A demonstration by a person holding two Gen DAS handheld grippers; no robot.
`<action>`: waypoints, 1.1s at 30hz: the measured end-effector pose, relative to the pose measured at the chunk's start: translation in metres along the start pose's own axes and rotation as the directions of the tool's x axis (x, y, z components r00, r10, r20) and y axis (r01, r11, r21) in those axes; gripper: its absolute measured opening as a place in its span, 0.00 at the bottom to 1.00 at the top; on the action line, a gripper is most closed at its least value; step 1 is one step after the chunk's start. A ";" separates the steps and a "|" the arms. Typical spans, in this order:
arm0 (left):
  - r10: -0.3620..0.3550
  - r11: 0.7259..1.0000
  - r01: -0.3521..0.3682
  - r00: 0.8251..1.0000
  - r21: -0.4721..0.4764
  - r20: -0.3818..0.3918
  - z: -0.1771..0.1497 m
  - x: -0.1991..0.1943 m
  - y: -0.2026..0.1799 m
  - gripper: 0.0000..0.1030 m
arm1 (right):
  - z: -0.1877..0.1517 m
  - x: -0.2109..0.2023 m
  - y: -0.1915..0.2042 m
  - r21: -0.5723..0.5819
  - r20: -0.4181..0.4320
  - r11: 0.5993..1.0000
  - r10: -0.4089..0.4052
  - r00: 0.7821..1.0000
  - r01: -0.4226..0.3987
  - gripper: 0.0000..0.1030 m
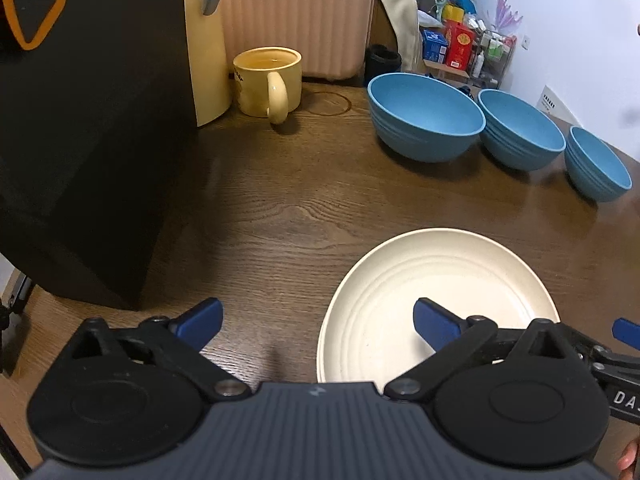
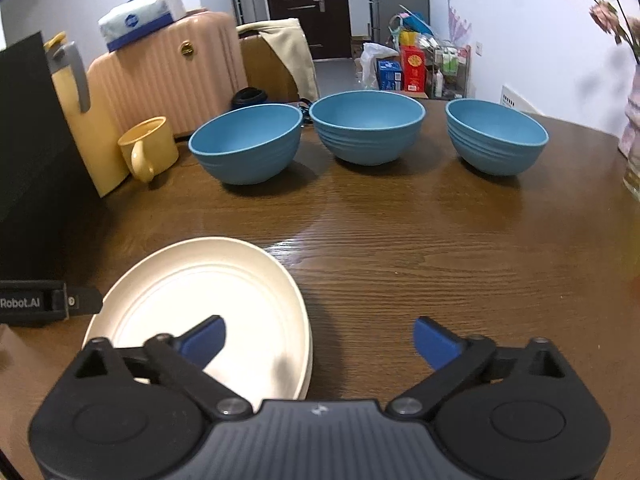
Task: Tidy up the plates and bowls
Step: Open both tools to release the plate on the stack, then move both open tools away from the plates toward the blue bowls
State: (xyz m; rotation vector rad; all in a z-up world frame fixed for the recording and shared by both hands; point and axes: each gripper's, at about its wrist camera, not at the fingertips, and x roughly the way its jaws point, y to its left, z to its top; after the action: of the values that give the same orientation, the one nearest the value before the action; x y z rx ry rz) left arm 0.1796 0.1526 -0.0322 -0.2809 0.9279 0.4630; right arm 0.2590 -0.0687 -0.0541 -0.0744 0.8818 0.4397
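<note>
A cream plate (image 1: 432, 280) lies on the wooden table near the front; in the right wrist view (image 2: 208, 280) it looks like a stack of plates. Three blue bowls stand apart in a row behind it: the left bowl (image 2: 248, 144), the middle bowl (image 2: 366, 126) and the right bowl (image 2: 496, 136); they also show in the left wrist view, left bowl (image 1: 424, 116), middle bowl (image 1: 520, 128), right bowl (image 1: 598, 164). My left gripper (image 1: 318, 322) is open and empty, over the plate's left edge. My right gripper (image 2: 320, 338) is open and empty, over the plate's right edge.
A yellow mug (image 1: 268, 80) and a yellow kettle (image 1: 208, 40) stand at the back left beside a black box (image 1: 80, 140). A pink suitcase (image 2: 168, 68) stands behind the table. A vase with flowers (image 2: 632, 140) is at the right edge.
</note>
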 end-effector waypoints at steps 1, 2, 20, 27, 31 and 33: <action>-0.006 1.000 0.006 1.000 -0.001 -0.001 0.001 0.000 0.000 1.00 | 0.001 -0.001 -0.002 0.010 0.000 1.000 0.002 1.000 -0.002 1.00; -0.009 1.000 0.009 1.000 -0.001 0.000 0.001 -0.001 0.000 1.00 | 0.002 -0.001 -0.003 0.017 0.001 1.000 0.001 1.000 -0.001 1.00; -0.050 0.998 0.050 0.999 -0.033 0.016 0.016 -0.013 -0.001 1.00 | 0.023 -0.007 -0.014 0.099 -0.015 0.995 -0.023 1.000 0.024 1.00; -0.062 0.997 0.064 0.997 -0.053 0.038 0.033 -0.022 -0.005 1.00 | 0.043 -0.013 -0.017 0.112 -0.016 0.993 -0.029 0.999 0.030 1.00; -0.059 0.996 0.062 0.997 -0.070 0.051 0.045 -0.029 -0.011 1.00 | 0.057 -0.018 -0.018 0.102 -0.009 0.994 -0.023 1.000 0.024 1.00; -0.050 0.996 0.055 0.997 -0.077 0.064 0.051 -0.033 -0.015 1.00 | 0.065 -0.018 -0.019 0.094 -0.011 0.995 -0.017 1.000 0.018 1.00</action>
State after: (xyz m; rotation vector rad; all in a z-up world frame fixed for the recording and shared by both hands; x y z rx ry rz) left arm 0.2053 0.1528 0.0245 -0.3601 0.8412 0.4583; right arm 0.3035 -0.0766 -0.0009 0.0018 0.9101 0.3817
